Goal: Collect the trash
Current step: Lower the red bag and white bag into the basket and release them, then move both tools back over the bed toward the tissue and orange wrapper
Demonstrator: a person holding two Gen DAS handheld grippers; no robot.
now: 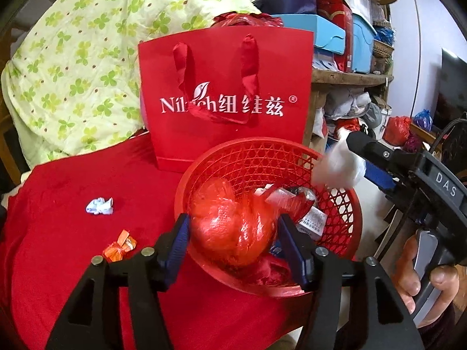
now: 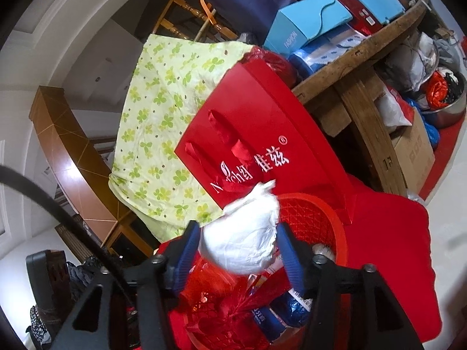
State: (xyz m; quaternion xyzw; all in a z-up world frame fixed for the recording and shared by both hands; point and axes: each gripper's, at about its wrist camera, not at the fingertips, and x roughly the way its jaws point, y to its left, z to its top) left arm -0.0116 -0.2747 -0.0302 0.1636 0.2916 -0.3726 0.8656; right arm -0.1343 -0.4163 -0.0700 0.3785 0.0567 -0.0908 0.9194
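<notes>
A red mesh basket [image 1: 344,218] [image 2: 318,213] stands on a red cloth [image 1: 73,262] and holds wrappers and other trash. My left gripper [image 1: 233,218] hangs over its near side with jaws apart. A crumpled red plastic bag [image 1: 230,224] lies in the basket between the pads, which do not visibly press on it. My right gripper [image 2: 238,228] [image 1: 357,157] reaches over the basket's right rim. A white crumpled wad [image 2: 242,239] [image 1: 335,166] sits loosely between its spread fingers and looks blurred in the left wrist view. A blue-white paper ball [image 1: 99,205] and an orange wrapper [image 1: 119,246] lie on the cloth.
A red gift bag [image 1: 224,96] [image 2: 256,134] stands upright right behind the basket. A green clover quilt [image 1: 73,73] is piled at the back left. Wooden shelves [image 1: 350,78] full of boxes and bags fill the right. A person's hand [image 1: 420,271] grips the right gripper's handle.
</notes>
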